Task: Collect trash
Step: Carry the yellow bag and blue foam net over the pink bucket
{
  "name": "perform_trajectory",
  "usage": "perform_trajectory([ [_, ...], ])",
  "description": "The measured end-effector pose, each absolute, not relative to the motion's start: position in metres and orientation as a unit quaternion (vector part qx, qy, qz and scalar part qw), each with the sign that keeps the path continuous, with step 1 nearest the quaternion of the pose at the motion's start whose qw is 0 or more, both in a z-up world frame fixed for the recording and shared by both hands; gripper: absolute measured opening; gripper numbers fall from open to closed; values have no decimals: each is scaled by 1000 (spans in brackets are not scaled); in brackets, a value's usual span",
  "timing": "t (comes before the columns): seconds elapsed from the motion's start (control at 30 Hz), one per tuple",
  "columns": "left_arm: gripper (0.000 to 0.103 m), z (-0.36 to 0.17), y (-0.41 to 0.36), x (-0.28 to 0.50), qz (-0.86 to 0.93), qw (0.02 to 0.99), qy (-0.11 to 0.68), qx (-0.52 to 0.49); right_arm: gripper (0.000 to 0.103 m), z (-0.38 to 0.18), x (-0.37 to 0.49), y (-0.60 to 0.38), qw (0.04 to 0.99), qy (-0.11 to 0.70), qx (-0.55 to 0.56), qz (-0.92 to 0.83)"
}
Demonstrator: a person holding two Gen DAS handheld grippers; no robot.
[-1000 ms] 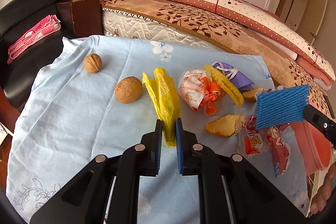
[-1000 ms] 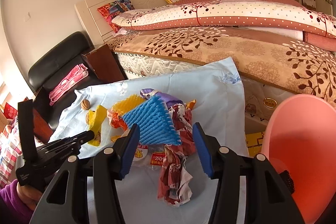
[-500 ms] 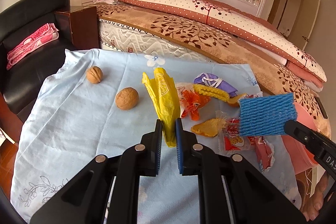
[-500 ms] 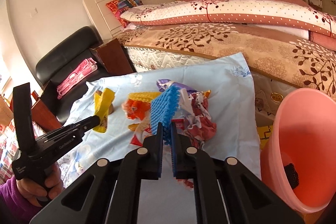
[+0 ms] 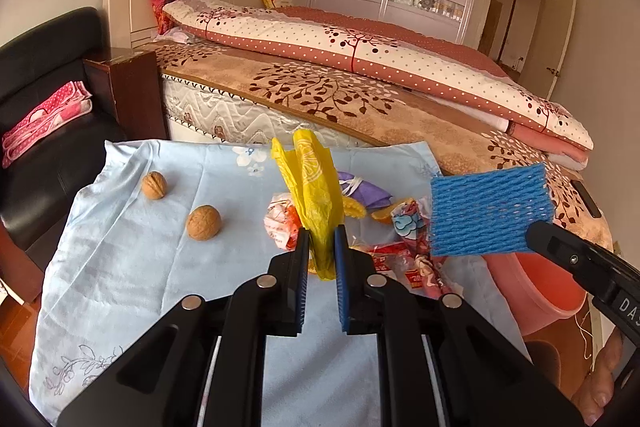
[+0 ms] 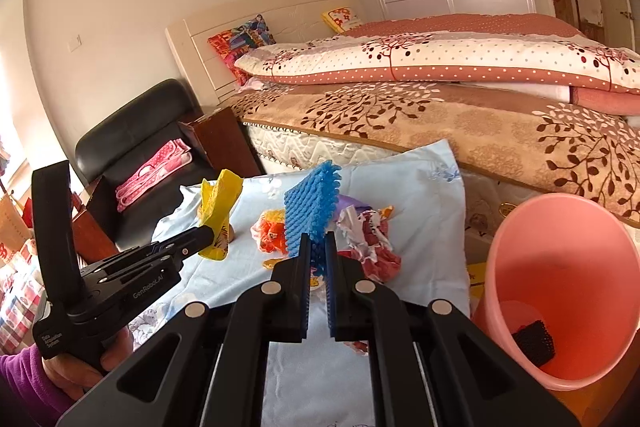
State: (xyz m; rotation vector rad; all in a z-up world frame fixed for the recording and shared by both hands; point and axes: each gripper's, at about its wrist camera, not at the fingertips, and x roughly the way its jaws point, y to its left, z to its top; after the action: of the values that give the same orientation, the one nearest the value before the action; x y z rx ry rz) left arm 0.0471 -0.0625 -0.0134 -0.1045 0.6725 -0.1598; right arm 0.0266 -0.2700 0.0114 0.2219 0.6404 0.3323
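My left gripper is shut on a yellow plastic bag and holds it off the blue cloth; the same bag shows in the right wrist view. My right gripper is shut on a blue foam net, lifted above the pile; the net hangs at the right in the left wrist view. Beneath lie crumpled wrappers, an orange-white wrapper, a purple scrap and a yellow foam piece. A pink bin stands at the right with a black item inside.
Two walnuts lie on the cloth's left half. A bed runs behind the table. A black chair with a pink folded cloth and a dark wooden nightstand stand at the left.
The right gripper closed on the blue foam net and lifted it. The left gripper rose with the yellow bag, which now hangs clear of the cloth.
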Motion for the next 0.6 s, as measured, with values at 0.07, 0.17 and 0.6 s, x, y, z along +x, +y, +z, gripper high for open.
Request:
perform_trajectory([
  [0.07, 12, -9, -71, 46, -85, 941, 325, -46, 6, 12, 24, -276, 931, 310, 112, 155],
  [0.17, 12, -4, -84, 46, -95, 942, 320, -39, 6, 15, 20, -285, 935, 304, 118, 142],
  [0.6, 12, 6, -150, 48, -150, 941, 305, 2, 6, 15, 13, -334, 944, 292, 135, 69],
])
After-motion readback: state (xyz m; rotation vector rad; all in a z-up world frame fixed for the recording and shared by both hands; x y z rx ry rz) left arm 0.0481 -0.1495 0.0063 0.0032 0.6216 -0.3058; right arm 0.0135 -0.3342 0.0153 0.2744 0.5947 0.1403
